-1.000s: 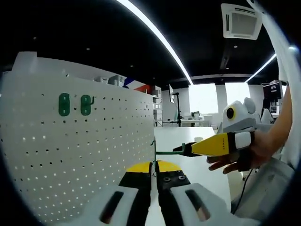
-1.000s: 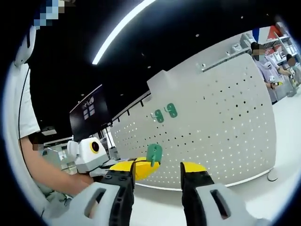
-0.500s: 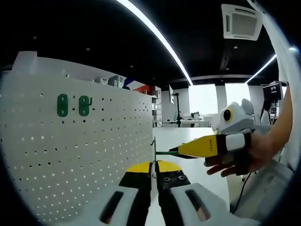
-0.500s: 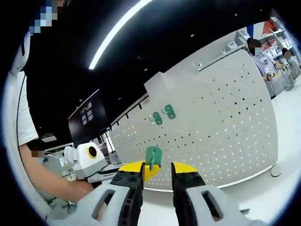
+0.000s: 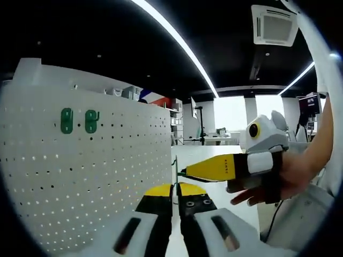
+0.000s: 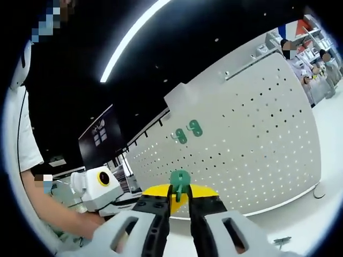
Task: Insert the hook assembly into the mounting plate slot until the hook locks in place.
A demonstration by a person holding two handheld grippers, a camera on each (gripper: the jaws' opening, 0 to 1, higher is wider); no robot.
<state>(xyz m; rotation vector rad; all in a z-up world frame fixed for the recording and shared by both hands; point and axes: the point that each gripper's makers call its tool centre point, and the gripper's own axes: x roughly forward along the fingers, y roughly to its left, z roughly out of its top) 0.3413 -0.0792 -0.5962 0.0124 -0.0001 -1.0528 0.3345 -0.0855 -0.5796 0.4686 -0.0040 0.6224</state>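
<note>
Both my hand-held grippers [image 5: 176, 188] [image 6: 180, 194] clamp the green plastic hook assembly [image 6: 180, 179], steadying it toward the white perforated mounting plate [image 6: 252, 139] at twelve o'clock.

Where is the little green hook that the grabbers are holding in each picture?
Left gripper view: the green hook is seen edge-on as a thin strip low in the middle, just above this view's own jaws, with the right gripper reaching it from the right.
Right gripper view: the hook stands low in the middle, above this view's own jaws.
Shared landmark: the two green hooks already on the white pegboard.
</note>
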